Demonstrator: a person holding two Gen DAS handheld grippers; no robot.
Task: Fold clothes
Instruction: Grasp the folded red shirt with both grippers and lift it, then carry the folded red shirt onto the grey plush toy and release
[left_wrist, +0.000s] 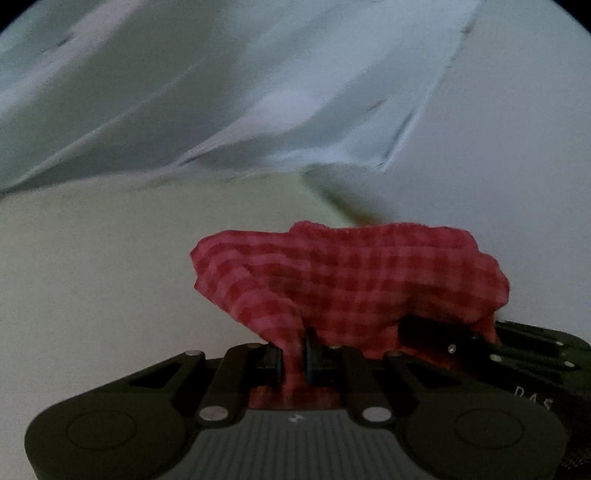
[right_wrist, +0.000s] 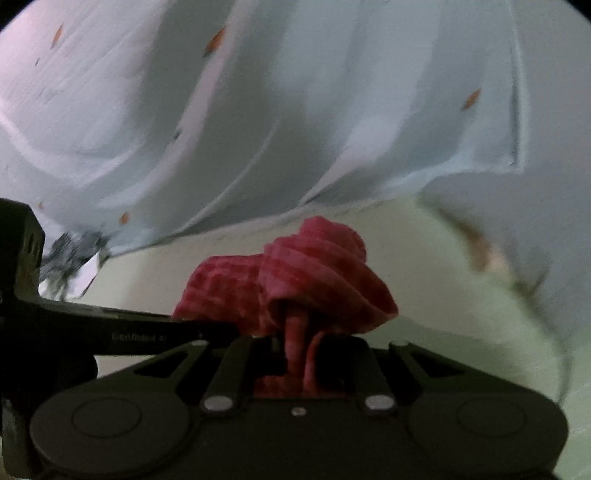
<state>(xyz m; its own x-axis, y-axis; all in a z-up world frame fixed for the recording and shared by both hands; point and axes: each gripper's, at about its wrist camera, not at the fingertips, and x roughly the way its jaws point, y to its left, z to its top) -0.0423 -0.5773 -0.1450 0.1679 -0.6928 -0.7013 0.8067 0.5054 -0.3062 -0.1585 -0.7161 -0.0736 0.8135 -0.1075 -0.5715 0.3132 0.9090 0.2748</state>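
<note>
Red-and-pink checked cloth (left_wrist: 351, 280) is bunched up in both of your claws at once. Your left gripper (left_wrist: 293, 358) has its fingers drawn narrow with a twist of the fabric pinched between them, and the rest of the cloth billows up just ahead of the tips. Your right gripper (right_wrist: 295, 343) is likewise closed tight on a rolled hank of the same cloth (right_wrist: 295, 280), which mushrooms above the jaws. The two claws sit very near each other: in the left view the right tool's dark body shows just off to the right, under the cloth's edge, and in the right view the left tool crosses in from the left, touching the fabric.

By the look of it, folding has hardly taken shape. You hold the cloth gathered and crumpled, with no flat layer or clean crease showing. It seems to be lifted off the surface, though blur makes that uncertain. What remains is to spread it, square the edges and lay the folds.

Beyond your fingertips lies a pale cream surface (left_wrist: 110, 258), probably a bed or table top. Farther ahead a pale blue sheet (right_wrist: 258, 110) with small orange flecks lies rumpled, its hem running across both views. Nothing else of the room can be made out.
</note>
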